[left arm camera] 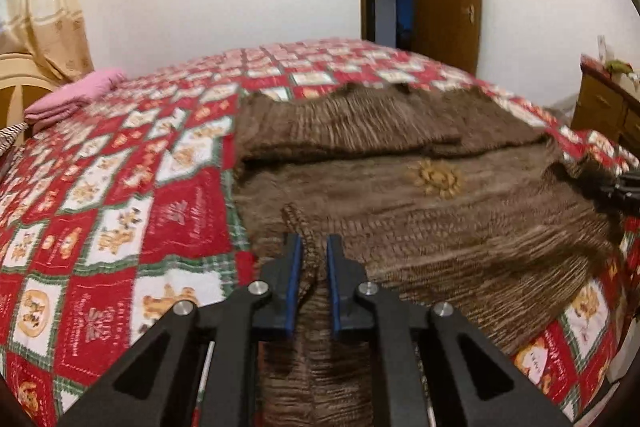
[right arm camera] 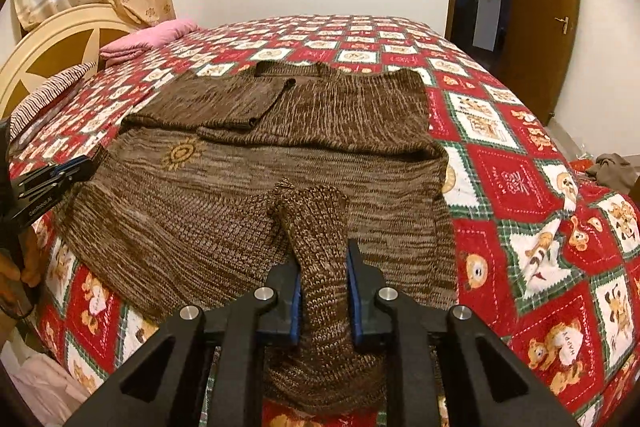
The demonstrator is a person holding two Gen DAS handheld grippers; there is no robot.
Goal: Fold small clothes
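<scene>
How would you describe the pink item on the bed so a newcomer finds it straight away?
Start at the bed's red patchwork quilt, with the brown sweater spread across its near half. Look to the far left corner, beside the cream headboard: the pink folded cloth lies there. It is the only plain pink thing; the pillow next to it is striped.

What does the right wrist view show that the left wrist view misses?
Only right wrist: cream headboard, a grey garment on the floor, the person's hand. Only left wrist: wooden dresser. Both: brown knit sweater on the quilt, each hand-held gripper, right and left, shut on its hem; pink folded cloth.
</scene>
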